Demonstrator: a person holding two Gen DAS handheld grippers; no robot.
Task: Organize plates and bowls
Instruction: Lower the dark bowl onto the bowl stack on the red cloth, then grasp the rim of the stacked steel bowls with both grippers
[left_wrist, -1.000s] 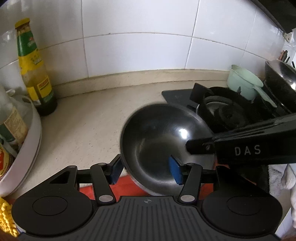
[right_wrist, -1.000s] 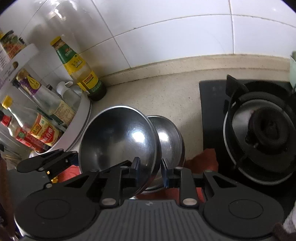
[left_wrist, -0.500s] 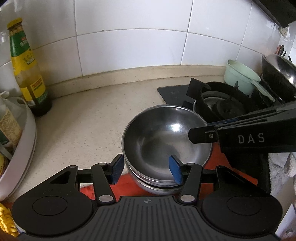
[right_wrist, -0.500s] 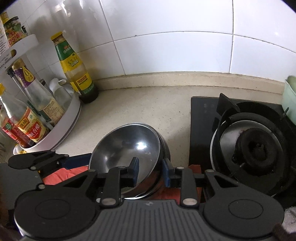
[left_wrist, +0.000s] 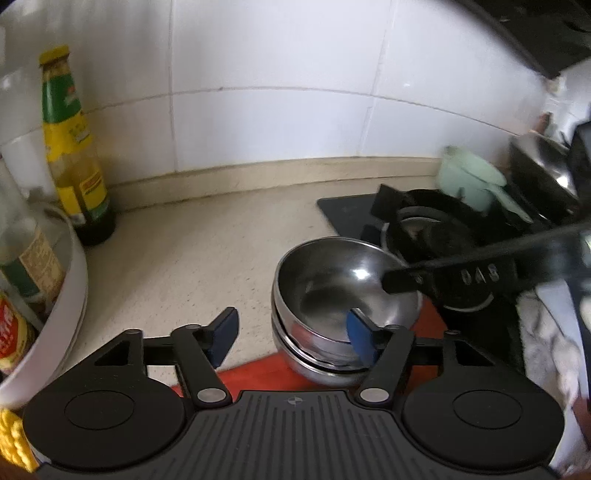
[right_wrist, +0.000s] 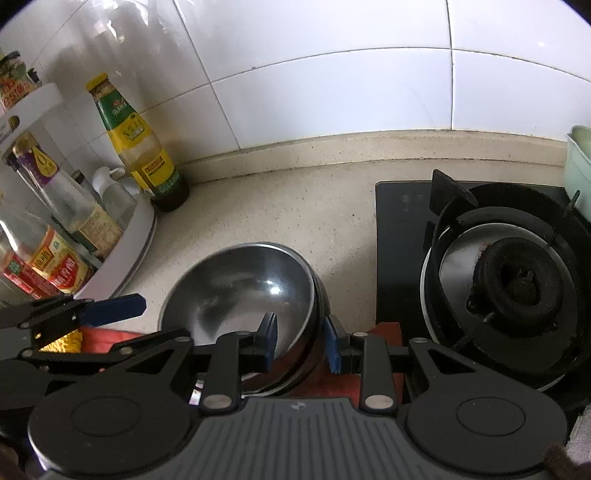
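Steel bowls, nested on the counter by the stove, look light and slippery, so the top rim is pinched by the right gripper as the left gripper is opening, empty.

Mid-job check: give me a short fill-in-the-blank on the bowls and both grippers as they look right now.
1. The top steel bowl sits nested in a ____ of steel bowls on the counter.
2. The left gripper is opening; its right pad is ____ the top bowl.
3. The right gripper has its jaws astride the bowl's ____.
4. The stack rests on a ____ cloth.

Missing words: stack; inside; rim; red
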